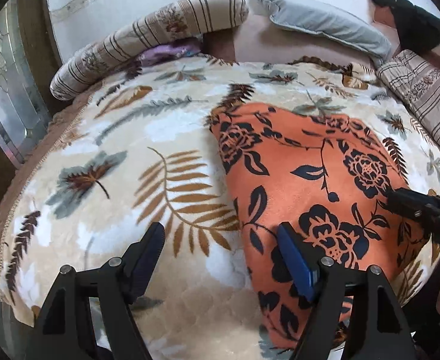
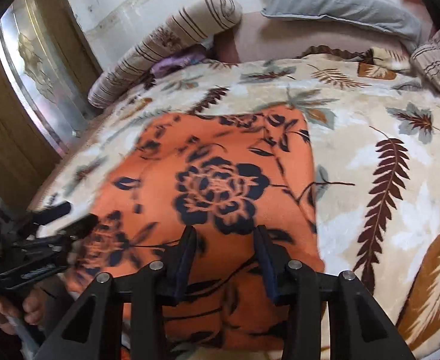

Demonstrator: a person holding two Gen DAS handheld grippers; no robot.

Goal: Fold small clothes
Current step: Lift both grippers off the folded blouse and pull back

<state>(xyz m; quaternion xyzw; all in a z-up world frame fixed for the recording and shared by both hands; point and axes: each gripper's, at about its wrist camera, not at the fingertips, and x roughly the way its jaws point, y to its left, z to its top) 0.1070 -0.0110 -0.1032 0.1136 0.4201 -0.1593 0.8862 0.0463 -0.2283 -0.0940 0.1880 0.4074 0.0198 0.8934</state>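
Lying flat on the bed blanket (image 1: 124, 138), orange floral cloth (image 1: 310, 174). Hovering spread wide over the cloth's left edge, left claw (image 1: 220, 258); hanging parted and empty above its near end, right claw (image 2: 224, 255). Pinching both near corners evenly, probably, before lifting.

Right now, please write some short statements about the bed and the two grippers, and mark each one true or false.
1. The orange floral cloth lies on the leaf-patterned blanket. True.
2. The left gripper is shut on the cloth. False: it is open and holds nothing.
3. A grey pillow lies at the far end of the bed. True.
4. The right gripper holds a purple garment. False: it is open, above the orange cloth.
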